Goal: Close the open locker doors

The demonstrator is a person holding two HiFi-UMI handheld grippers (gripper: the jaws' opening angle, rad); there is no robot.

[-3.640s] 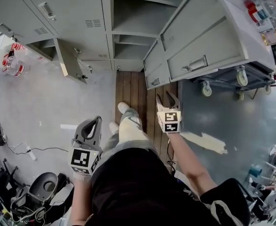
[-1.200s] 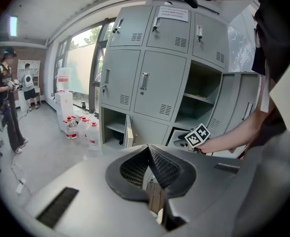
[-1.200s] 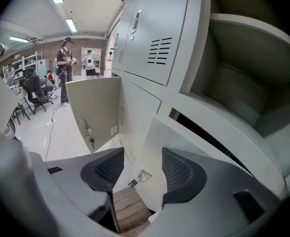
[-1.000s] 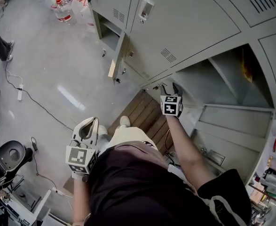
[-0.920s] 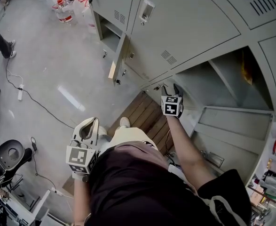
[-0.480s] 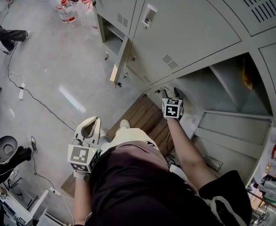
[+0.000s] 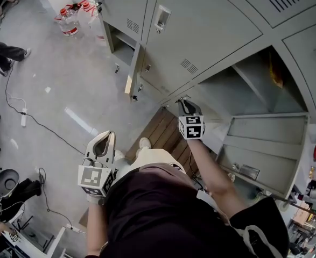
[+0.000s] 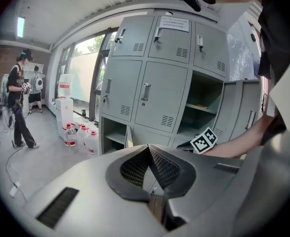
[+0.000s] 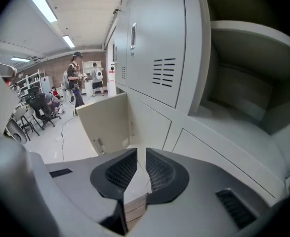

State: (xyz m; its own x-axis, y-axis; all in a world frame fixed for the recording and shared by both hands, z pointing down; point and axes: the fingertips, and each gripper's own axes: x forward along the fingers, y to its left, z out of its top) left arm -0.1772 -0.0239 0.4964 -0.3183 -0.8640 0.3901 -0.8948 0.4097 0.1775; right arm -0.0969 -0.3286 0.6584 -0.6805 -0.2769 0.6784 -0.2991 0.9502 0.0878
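Before the grey locker bank [image 7: 211, 31] the person stands on a wooden board [image 7: 166, 136] that lies on the floor. 2 doors are open. 1 is the low door [image 7: 132, 74] at the left, seen edge-on from the head view; the right gripper view shows its pale inner face [image 9: 105, 122]. The other is the large door [image 7: 265, 144] at the right, swung wide out, with its handle toward the person. Between them is an open compartment [image 7: 238, 87] with a shelf inside.

The right gripper [image 7: 183, 102] is stretched forward at the end of the arm, and its tips are near the frame just under the open compartment. I cannot tell if it touches the metal. Its jaws stand almost together, with only a thin slit between them, and they hold nothing [image 9: 141, 151].

The left gripper [image 7: 106, 138] hangs low beside the person's hip, well apart from the lockers. Its jaws meet at the tips and are empty [image 8: 148, 147].

Some water bottles [image 7: 69, 20] stand on the floor left of the lockers.
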